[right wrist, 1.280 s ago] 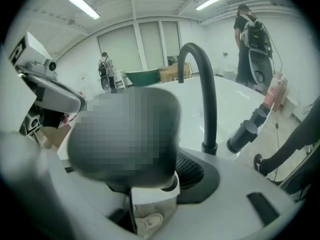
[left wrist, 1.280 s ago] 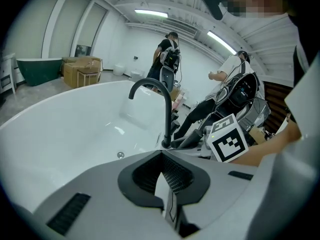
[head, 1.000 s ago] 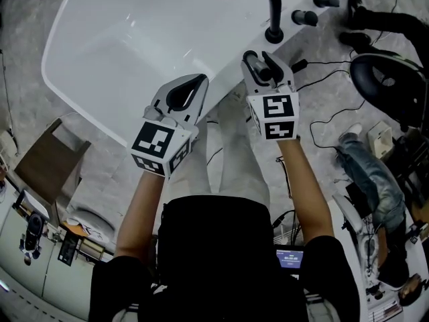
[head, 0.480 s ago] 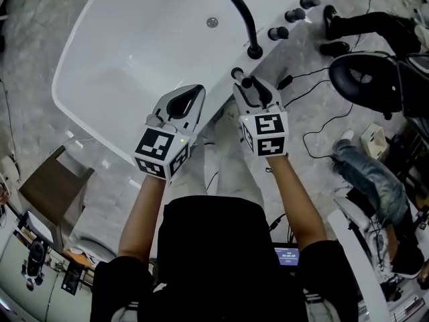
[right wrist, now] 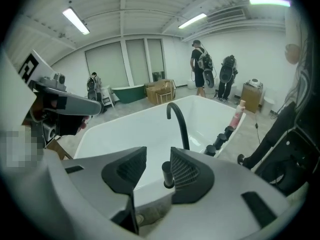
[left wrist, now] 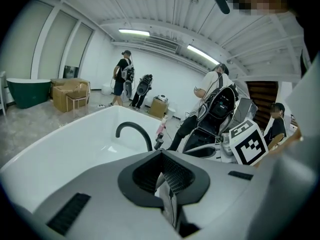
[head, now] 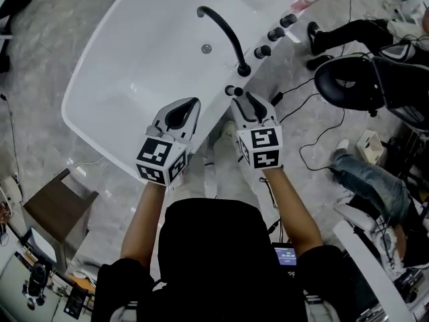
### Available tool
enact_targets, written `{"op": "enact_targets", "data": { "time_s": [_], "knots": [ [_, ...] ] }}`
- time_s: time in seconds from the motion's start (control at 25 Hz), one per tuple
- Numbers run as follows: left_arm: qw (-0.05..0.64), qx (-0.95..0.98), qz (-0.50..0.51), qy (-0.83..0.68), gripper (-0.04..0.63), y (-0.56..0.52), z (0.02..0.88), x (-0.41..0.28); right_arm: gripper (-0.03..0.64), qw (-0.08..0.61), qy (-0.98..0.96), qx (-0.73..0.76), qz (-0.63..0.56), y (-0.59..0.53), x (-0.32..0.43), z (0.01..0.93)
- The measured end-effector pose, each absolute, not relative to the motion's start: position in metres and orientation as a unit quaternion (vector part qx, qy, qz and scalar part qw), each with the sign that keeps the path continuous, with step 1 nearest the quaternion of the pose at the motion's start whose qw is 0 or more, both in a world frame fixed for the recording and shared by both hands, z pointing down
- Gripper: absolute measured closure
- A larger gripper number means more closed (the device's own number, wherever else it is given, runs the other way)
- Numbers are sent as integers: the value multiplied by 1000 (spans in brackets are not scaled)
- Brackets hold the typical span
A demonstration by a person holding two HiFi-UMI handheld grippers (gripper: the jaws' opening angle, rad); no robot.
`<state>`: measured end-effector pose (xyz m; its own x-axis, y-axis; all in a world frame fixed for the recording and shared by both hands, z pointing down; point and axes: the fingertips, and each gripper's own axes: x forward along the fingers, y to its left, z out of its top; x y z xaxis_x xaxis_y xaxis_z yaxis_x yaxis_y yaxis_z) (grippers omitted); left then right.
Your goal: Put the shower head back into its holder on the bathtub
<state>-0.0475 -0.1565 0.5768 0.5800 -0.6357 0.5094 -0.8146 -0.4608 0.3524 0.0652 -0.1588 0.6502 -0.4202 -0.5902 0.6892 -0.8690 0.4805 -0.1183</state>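
Shower head (head: pixel 231 90) stands upright on the bathtub (head: pixel 120 59) rim beside the faucet (head: pixel 226 33) base, knobs (head: pixel 276 33) beyond. Your right claw (right wrist: pixel 157 159), spread and closing, pinches nothing; your left claw (left wrist: pixel 162 170) is pressed together, empty.

No word, brand or number can be read anywhere: the left marker cube (head: pixel 159 159) and right marker cube (head: pixel 260 146) carry only black-and-white square patterns, and the lit screen (head: pixel 285 255) nearest the person shows print too small to read.
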Motion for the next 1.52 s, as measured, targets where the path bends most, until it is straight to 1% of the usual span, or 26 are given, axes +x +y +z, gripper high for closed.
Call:
{"op": "enact_targets", "data": {
  "time_s": [0.2, 0.52, 0.72, 0.92, 1.16, 1.52],
  "knots": [
    [267, 848, 157, -429, 581, -142, 544, -46, 520, 280, -815, 456, 222, -145, 70, 608],
    [228, 859, 136, -439, 581, -139, 482, -51, 559, 257, -824, 468, 189, -146, 70, 542],
    [207, 860, 128, -449, 581, -110, 464, -49, 586, 239, -831, 479, 150, -122, 74, 505],
    [180, 865, 112, -455, 581, -124, 424, -51, 592, 207, -843, 483, 114, -136, 70, 455],
    [143, 875, 94, -452, 581, -111, 377, -50, 594, 175, -846, 498, 77, -127, 75, 400],
    [93, 888, 71, -444, 581, -97, 322, -30, 594, 116, -851, 512, 37, -116, 86, 331]
  ]
}}
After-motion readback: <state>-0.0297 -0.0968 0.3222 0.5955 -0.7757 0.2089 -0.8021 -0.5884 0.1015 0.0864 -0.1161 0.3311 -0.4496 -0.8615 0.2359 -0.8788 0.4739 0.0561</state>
